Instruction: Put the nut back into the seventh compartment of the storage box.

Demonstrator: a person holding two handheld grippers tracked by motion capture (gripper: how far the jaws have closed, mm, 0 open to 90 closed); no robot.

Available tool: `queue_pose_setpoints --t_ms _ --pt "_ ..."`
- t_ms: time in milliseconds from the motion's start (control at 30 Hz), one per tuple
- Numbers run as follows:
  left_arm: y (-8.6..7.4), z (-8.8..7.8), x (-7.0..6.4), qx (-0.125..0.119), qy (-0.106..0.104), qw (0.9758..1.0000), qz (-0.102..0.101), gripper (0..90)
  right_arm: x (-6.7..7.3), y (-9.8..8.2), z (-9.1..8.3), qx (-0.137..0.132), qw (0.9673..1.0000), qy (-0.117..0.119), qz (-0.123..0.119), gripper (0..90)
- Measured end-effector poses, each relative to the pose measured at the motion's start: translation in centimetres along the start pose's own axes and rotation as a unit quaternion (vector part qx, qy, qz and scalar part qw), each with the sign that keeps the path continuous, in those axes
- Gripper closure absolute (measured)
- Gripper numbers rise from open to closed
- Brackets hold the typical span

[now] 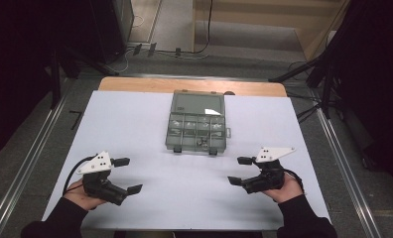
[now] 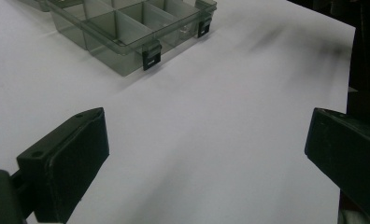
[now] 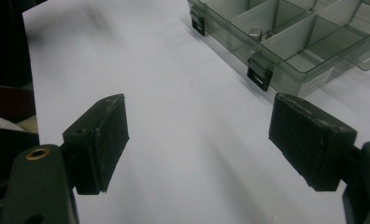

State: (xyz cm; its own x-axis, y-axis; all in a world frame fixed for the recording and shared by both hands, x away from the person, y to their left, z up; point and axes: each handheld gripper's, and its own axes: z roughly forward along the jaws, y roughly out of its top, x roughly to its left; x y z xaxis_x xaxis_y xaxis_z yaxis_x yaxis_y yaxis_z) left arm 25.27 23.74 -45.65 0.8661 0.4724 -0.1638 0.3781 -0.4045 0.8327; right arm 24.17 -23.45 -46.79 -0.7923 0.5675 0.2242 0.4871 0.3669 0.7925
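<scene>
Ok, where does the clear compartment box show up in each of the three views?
High view: compartment box at table centre, beyond both hands.
Left gripper view: top left corner.
Right gripper view: top right corner.
Shared landmark: the black latches on its near edge.

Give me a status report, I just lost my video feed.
Left gripper open, empty, near table edge. Right gripper open, empty, opposite. Clear compartment box mid-table, lid open, untouched. Nothing between grippers and box.

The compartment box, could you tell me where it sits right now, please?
In the high view, the compartment box sits lid-open at the white mat's far centre, ahead of and between both tools.
</scene>
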Motion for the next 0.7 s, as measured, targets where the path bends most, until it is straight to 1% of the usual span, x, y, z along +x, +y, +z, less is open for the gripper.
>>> queue_pose_setpoints --t_ms 33,200,400,567,700 --pt "0.00 0.01 -0.01 0.000 0.000 1.0000 0.000 0.0 -0.04 -0.05 -0.03 -0.001 1.0000 0.000 0.002 21.3" --pt "0.00 -0.01 -0.02 -0.001 0.002 1.0000 -0.001 0.0 -0.20 -0.14 0.07 -0.004 1.0000 0.000 -0.004 21.3" --pt "0.03 0.05 -0.08 0.004 0.001 1.0000 0.000 0.0 -0.32 -0.20 0.34 -0.002 1.0000 -0.001 -0.009 21.3" --pt "0.02 0.10 -0.06 0.004 0.002 1.0000 -0.001 0.0 -0.51 -0.27 0.37 0.001 1.0000 -0.002 -0.007 21.3" --pt "0.03 0.08 -0.07 0.004 0.001 1.0000 -0.001 0.0 -0.61 -0.27 0.32 -0.003 1.0000 -0.003 -0.006 21.3"
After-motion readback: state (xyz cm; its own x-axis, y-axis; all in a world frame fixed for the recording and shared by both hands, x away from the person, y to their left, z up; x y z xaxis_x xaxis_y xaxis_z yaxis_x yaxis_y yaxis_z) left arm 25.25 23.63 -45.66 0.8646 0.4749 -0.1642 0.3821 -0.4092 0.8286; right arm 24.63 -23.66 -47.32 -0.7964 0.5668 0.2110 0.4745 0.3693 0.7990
